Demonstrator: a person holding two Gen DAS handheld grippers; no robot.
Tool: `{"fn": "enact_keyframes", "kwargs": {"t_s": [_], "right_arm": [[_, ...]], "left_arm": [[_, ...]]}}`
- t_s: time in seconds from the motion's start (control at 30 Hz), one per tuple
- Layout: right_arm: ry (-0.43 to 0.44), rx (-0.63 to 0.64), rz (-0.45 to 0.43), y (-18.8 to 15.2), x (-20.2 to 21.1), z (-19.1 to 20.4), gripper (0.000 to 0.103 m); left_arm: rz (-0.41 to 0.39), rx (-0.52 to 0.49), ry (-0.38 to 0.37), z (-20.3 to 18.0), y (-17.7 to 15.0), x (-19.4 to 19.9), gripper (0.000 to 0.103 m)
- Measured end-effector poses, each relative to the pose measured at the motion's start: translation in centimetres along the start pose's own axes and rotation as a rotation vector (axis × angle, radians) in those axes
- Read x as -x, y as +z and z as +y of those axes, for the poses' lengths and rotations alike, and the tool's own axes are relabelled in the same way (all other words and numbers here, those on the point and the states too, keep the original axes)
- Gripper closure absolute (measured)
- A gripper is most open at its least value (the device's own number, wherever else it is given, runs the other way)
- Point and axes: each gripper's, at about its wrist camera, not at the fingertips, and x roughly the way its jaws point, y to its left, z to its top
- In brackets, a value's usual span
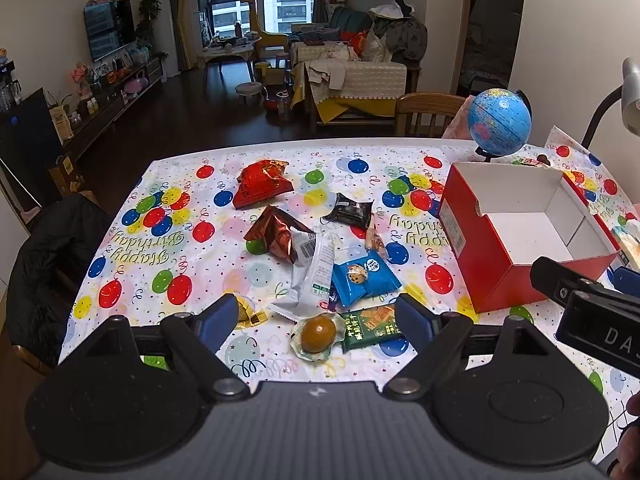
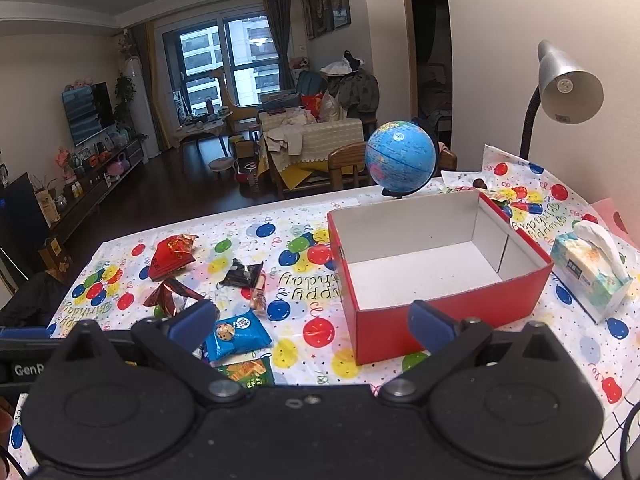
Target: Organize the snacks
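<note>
- Left gripper (image 1: 316,316) hangs spread wide and empty over the bench (image 1: 132,280), above a sealed brown egg (image 1: 319,334) and green cracker pack (image 1: 370,326)
- Right gripper (image 2: 312,320) is likewise spread, holding nothing
- Blue cookie pack (image 1: 364,278) and further snacks lie scattered beyond
- Red box (image 2: 452,308) stands open, empty, right of them
- Globe (image 2: 400,156) behind it

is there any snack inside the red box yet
No, the red box shows only its bare white floor and walls, while the snacks, such as the blue cookie pack, lie on the tablecloth beside it.
</note>
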Motion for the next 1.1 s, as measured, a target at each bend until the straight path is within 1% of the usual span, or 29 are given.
{"fn": "enact_keyframes", "kwargs": {"t_s": [0.77, 1.0, 1.1], "right_arm": [[0.01, 0.005, 0.007, -0.2, -0.7, 0.1, 0.0], [0.051, 0.024, 0.009, -0.3, -1.1, 0.7, 0.0], [0.072, 0.03, 0.017, 0.3, -1.2, 0.1, 0.0]], "left_arm": [[0.002, -0.001, -0.001, -0.1, 0.1, 0.0, 0.017], [0.003, 0.007, 0.003, -0.3, 0.1, 0.0, 0.017], [0.002, 0.023, 0.01, 0.0, 0.2, 0.2, 0.018]]}}
